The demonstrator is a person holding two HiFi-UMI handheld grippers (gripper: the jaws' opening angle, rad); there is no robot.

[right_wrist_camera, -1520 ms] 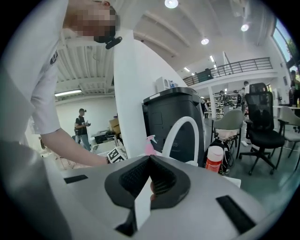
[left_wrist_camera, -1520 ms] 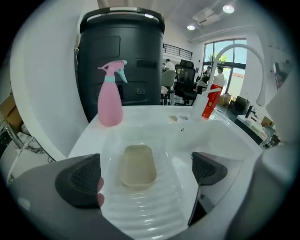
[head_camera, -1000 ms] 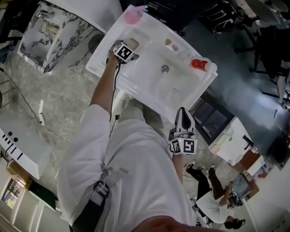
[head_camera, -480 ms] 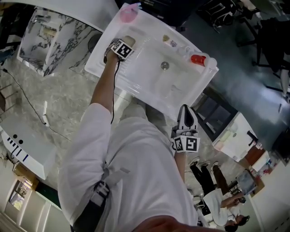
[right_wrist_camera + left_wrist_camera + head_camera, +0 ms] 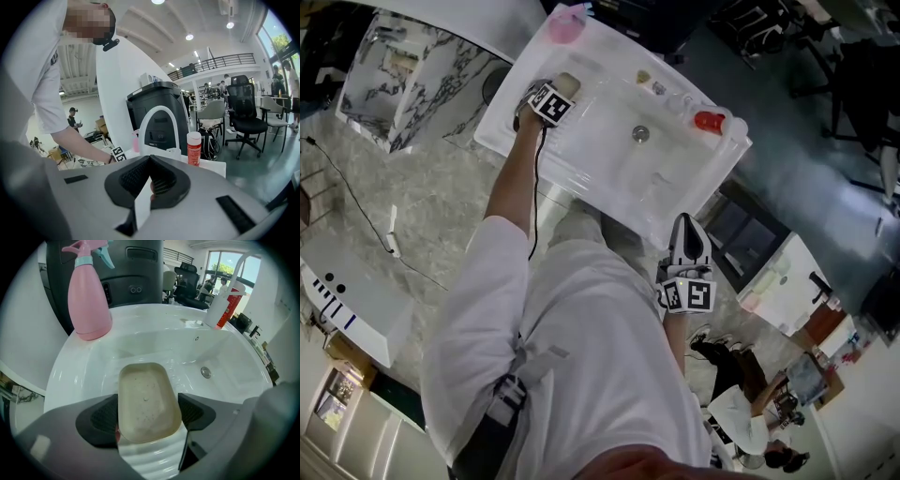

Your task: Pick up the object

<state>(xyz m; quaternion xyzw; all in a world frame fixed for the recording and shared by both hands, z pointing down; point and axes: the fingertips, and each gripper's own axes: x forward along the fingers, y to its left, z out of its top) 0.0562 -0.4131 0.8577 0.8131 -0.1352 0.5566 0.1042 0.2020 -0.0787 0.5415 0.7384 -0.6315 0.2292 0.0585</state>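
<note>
Sink (image 5: 140,341): I am looking at a white basin spreading beyond the left gripper's jaws, with its ribbed ledge lying right under them.

Right gripper (image 5: 150,180): I am holding it well back from the sink, close to the person's body in the head view (image 5: 686,246). Its jaws are sitting pressed together with nothing between them.

Left gripper (image 5: 147,414): I am working it over the sink's ledge (image 5: 546,101). Its jaws are closing, standing partly apart, with the soap dish between them.

Pink spray bottle (image 5: 89,301): it is standing upright on the rim, far beyond the left jaw.

Red-and-white bottle (image 5: 225,305): it is standing on the far rim, beyond the right jaw.

Soap dish (image 5: 147,401): this beige, rounded tray is lying flat on the ledge, centred between the left gripper's jaws, its long side running away from me. Its near half is sitting between the pads and its far half is reaching past them. Each pad is coming in just beside one long edge; I cannot tell whether they are pressing yet.

Drain (image 5: 205,372): it is lying in the basin, beyond the right jaw.
</note>
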